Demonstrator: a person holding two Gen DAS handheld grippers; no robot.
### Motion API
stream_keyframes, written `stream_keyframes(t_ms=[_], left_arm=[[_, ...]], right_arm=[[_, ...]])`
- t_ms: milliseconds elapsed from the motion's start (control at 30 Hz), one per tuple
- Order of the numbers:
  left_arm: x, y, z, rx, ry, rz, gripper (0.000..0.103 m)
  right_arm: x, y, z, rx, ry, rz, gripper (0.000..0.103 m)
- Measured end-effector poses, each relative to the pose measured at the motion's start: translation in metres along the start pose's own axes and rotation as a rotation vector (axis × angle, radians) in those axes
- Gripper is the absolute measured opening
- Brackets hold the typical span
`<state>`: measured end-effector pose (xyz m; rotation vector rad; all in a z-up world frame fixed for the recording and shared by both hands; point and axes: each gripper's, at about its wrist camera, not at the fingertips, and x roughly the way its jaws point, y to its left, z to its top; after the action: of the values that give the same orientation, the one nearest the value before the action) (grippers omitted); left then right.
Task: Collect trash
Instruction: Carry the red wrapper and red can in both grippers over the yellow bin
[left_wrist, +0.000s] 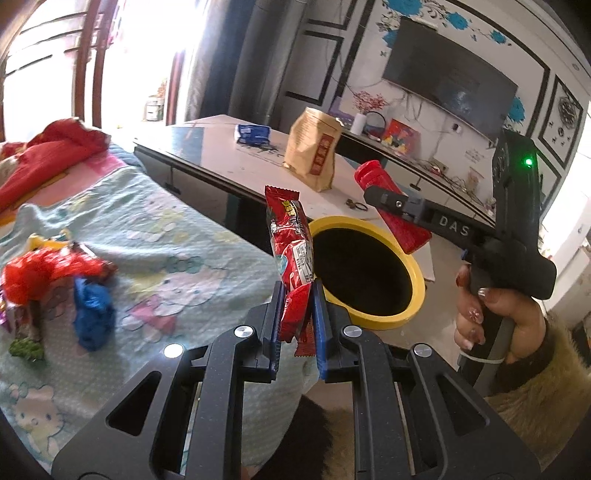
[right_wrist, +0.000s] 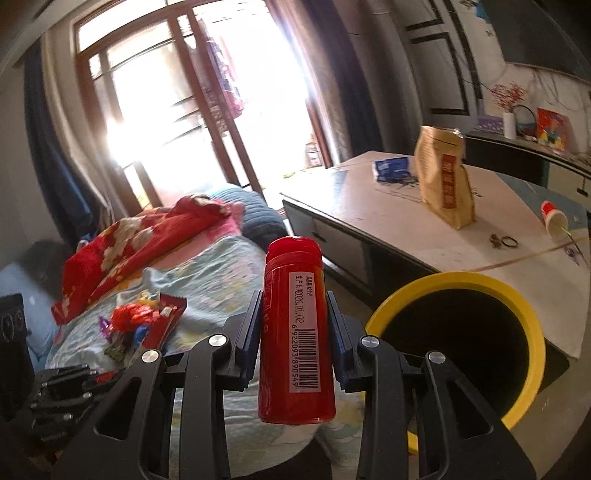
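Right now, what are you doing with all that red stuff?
A person is picking up trash with two hand-held tools. The left tool is shut on a crinkly red snack wrapper. The right tool is shut on a red plastic bottle with a barcode label. Both are held near the round yellow-rimmed bin beside the bed, not dropped in yet. More crumpled red and blue wrappers lie on the pale green patterned bedspread.
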<state>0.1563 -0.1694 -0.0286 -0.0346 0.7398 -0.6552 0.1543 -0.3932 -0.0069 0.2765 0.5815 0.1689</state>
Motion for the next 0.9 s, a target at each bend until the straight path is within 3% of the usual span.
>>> stream_keyframes(t_ms=[367, 900], left_arm=[[0.033, -0.029, 0.009, 0.06, 0.028, -0.04, 0.01], [0.075, -0.055, 0.015, 0.112, 0.065, -0.092, 0.01]], right_arm=[[-0.009, -0.052, 0.001, 0.092, -0.026, -0.111, 0.031], [-0.013, -0.111, -0.01, 0.211, -0.03, -0.206, 0.031]])
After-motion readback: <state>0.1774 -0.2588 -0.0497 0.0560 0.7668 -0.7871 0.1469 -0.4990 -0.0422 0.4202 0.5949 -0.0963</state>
